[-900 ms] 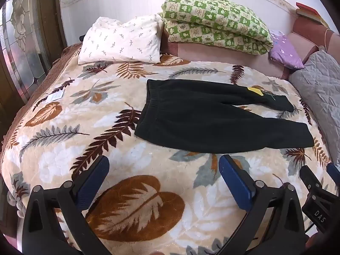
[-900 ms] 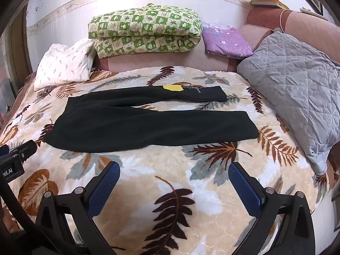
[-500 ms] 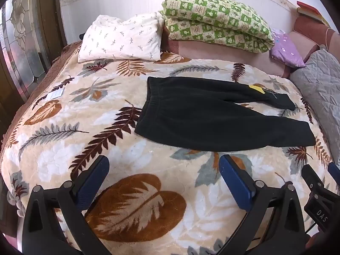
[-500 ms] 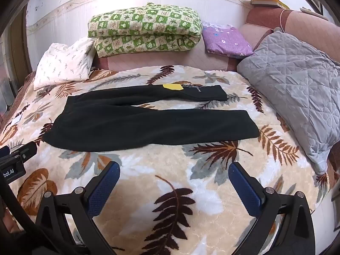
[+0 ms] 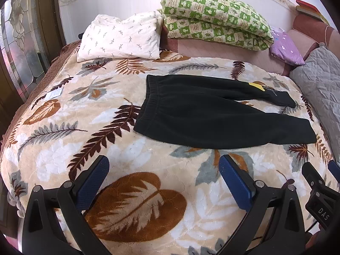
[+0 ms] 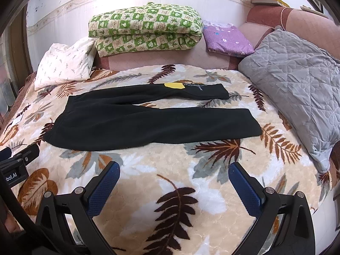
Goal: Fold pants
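**Pants flat, both grippers wide and short of them**

The pants (image 5: 214,114) lie spread on the bed (image 5: 63,127), ahead of both your grippers and apart from them. Their long axis runs crosswise to your reach: waistband (image 5: 146,106) to the left, cuffs (image 6: 250,125) to the right, legs slightly splayed. Your left gripper (image 5: 163,176) hangs wide open with nothing between its jaws, nearer the waistband. Your right gripper (image 6: 174,180), equally open and empty, sits nearer the cuffs. No fold looks started; the near leg's edge is closest to both.
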Tool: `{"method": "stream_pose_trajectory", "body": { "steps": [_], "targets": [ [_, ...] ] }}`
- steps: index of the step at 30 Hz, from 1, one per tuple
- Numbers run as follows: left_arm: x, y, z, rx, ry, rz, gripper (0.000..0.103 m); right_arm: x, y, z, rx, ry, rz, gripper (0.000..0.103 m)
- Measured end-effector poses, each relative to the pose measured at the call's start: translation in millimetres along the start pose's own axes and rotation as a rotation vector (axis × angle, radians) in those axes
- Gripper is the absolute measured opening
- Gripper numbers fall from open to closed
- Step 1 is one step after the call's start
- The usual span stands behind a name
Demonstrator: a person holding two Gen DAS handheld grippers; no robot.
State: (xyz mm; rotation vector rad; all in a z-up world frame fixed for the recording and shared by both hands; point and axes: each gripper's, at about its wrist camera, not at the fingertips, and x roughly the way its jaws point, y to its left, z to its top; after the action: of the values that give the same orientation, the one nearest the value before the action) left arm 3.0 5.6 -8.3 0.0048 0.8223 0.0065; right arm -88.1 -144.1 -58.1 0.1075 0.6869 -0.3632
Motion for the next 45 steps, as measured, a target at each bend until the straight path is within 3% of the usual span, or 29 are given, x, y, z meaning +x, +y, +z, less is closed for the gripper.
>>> {"method": "stream_pose_trajectory", "body": {
  "steps": [45],
  "targets": [
    [7,1,-5,0.015,-0.004,0.023,0.103,0,-1,2,0.010,-0.006,0.009,0.102]
  ]
}}
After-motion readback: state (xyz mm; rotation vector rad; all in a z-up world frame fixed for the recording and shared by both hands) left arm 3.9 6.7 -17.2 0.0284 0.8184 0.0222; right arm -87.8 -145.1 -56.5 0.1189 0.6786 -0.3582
